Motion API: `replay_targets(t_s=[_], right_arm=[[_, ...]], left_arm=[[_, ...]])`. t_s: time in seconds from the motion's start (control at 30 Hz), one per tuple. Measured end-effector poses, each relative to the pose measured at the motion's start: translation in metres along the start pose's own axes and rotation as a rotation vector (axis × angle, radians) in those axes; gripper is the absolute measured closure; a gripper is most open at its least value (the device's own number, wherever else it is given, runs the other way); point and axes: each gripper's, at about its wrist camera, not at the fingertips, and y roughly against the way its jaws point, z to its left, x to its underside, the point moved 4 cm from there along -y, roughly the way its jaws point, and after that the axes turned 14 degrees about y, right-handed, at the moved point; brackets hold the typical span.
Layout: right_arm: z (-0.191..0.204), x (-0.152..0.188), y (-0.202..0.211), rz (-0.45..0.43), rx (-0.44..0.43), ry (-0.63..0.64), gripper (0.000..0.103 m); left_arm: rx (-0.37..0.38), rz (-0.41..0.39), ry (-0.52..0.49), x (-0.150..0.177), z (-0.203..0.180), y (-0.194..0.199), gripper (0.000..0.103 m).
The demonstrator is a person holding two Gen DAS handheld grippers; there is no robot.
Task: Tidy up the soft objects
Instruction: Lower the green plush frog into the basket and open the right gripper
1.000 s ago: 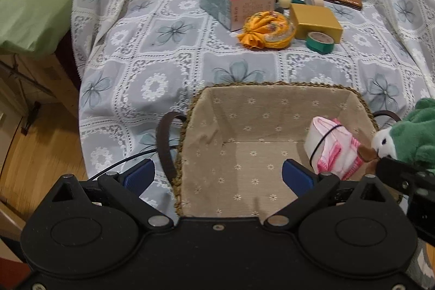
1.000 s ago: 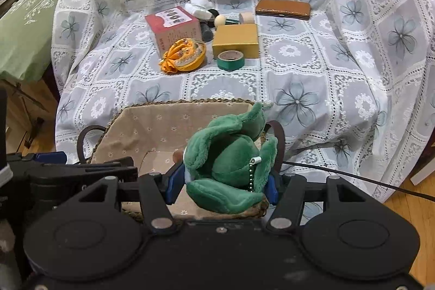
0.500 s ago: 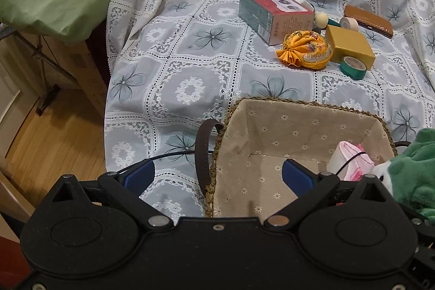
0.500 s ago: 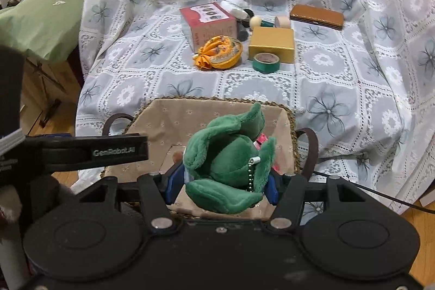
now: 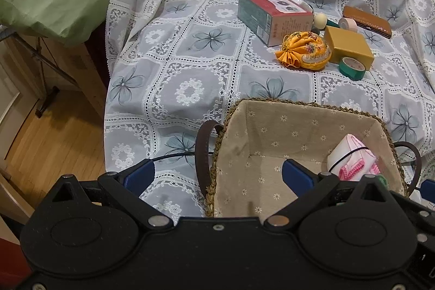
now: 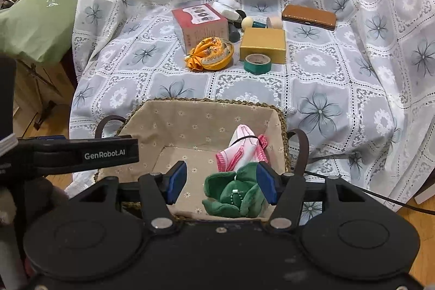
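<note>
Pictured in the near right corner of the basket point(image 6: 206, 101): the plush point(image 6: 233, 195), down on the liner just in front of the pink cloth point(image 6: 242, 148). Hovering over it, the right gripper point(image 6: 222, 182), jaws apart, with the toy loose between them and close against the right-hand pad; contact there too close to call. Off to the left, the left gripper point(image 5: 217, 175), jaws wide and empty, straddling the basket's left rim and handle.

To finish the drop cleanly: lift straight up and clear of the rim with jaws apart, minding the bead chain and floppy limbs, which are likely to snag on a pad and drag the toy back out. Keep the left gripper off the handle so as not to tip or shove the basket. Leave the bare liner at left free for the orange pouch point(image 6: 210, 56), judged the next soft piece out on the lace cover point(image 6: 326, 99).

Plush crumpled, bead chain up toward the camera, limbs splayed like petals. Long axis roughly across the view, parallel to the basket's near wall. Head hidden; no telling which way it faces.
</note>
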Motion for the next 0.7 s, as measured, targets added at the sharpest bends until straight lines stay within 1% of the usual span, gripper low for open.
replay_targets(t_s=[0.03, 0.2, 0.37, 0.63, 0.7], right_arm=[[-0.002, 0.001, 0.0, 0.003, 0.005, -0.008, 0.044], [-0.012, 0.007, -0.006, 0.04, 0.021, -0.059, 0.044], [-0.014, 0.011, -0.011, 0.062, 0.021, -0.075, 0.043], [-0.014, 0.011, -0.01, 0.056, 0.017, -0.084, 0.031], [-0.015, 0.012, -0.012, 0.063, 0.017, -0.092, 0.03]], left_arm=[[0.001, 0.002, -0.002, 0.0, 0.0, 0.0, 0.006], [0.005, 0.013, -0.01, 0.002, -0.001, -0.002, 0.005], [0.016, 0.025, -0.037, 0.006, -0.005, -0.003, 0.005], [0.021, 0.029, -0.048, 0.008, -0.005, -0.002, 0.005], [0.021, 0.029, -0.052, 0.009, -0.005, -0.002, 0.005]])
